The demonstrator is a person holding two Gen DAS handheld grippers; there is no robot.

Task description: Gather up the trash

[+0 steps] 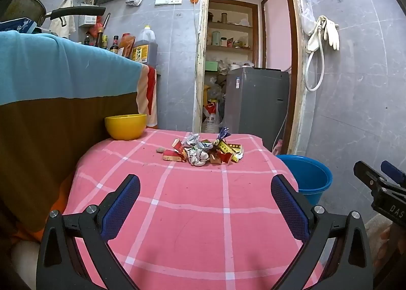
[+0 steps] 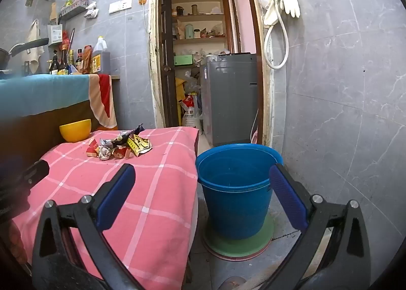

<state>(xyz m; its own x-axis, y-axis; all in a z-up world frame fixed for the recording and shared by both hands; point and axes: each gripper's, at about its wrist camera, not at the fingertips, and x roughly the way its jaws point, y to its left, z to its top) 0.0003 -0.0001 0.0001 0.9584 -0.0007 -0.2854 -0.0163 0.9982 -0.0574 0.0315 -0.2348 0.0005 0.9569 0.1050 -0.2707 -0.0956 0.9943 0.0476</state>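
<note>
A pile of crumpled wrappers and paper trash [image 1: 203, 151] lies on the far part of the pink checked tablecloth [image 1: 192, 213]; it also shows in the right wrist view [image 2: 119, 146]. A blue bucket [image 2: 236, 188] stands on the floor to the right of the table, also seen in the left wrist view [image 1: 308, 178]. My left gripper [image 1: 205, 201] is open and empty above the near part of the table. My right gripper [image 2: 203, 196] is open and empty, near the table's right edge and the bucket; it also shows in the left wrist view [image 1: 380, 175].
A yellow bowl [image 1: 126, 126] sits at the table's far left corner. A cloth-covered counter [image 1: 63, 79] with bottles stands left. A grey appliance [image 1: 256, 102] stands in the doorway behind. The bucket rests on a green mat [image 2: 238, 246].
</note>
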